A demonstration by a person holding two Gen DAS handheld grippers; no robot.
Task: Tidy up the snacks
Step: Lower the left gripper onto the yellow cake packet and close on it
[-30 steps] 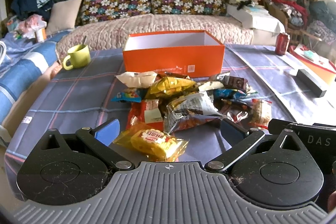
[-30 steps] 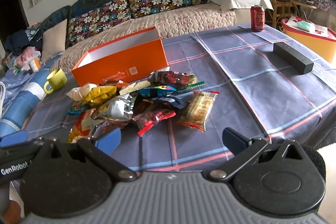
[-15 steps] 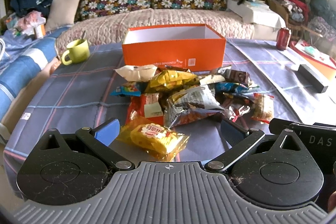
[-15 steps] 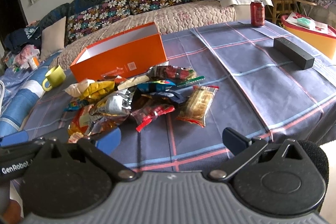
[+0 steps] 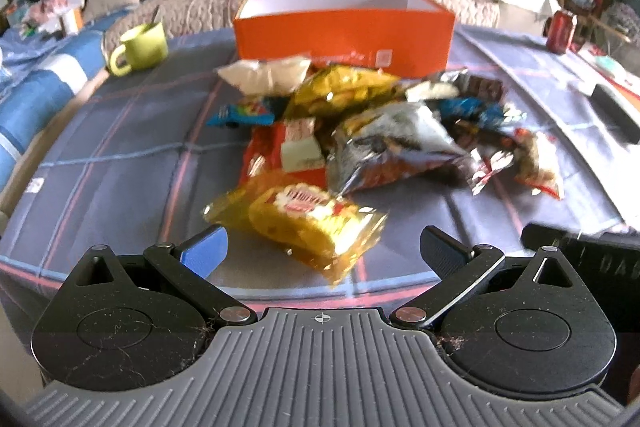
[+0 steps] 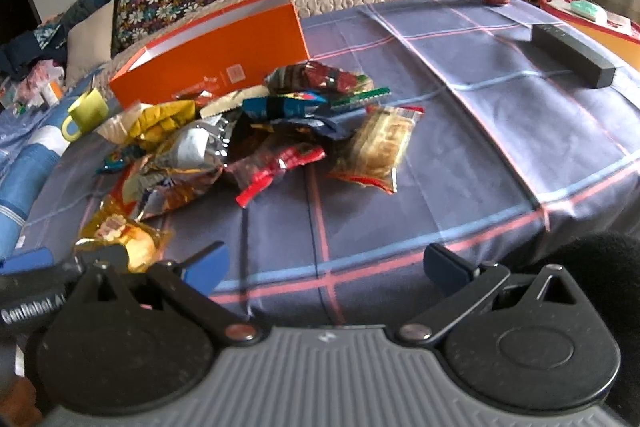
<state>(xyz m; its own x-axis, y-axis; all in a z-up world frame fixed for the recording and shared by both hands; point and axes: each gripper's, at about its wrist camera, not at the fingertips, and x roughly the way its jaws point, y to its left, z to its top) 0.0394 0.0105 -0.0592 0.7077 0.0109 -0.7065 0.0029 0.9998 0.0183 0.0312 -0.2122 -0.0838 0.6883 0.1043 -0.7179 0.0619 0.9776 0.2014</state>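
Worktop (image 5: pixel 100 155) carries orange box (image 5: pixel 344 31) far centre, snack pile (image 5: pixel 380 131) near of it, yellow packet (image 5: pixel 308 223) nearest. Left tongs (image 5: pixel 324 247) and right tongs (image 6: pixel 324 263) both gape, empty. Risk: crinkly wrapper slips from a shallow pinch. Box interior hidden; labels blurred.

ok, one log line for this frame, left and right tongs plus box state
left tongs: open, at yellow snack packet | right tongs: open, empty | orange box: no snacks visible inside
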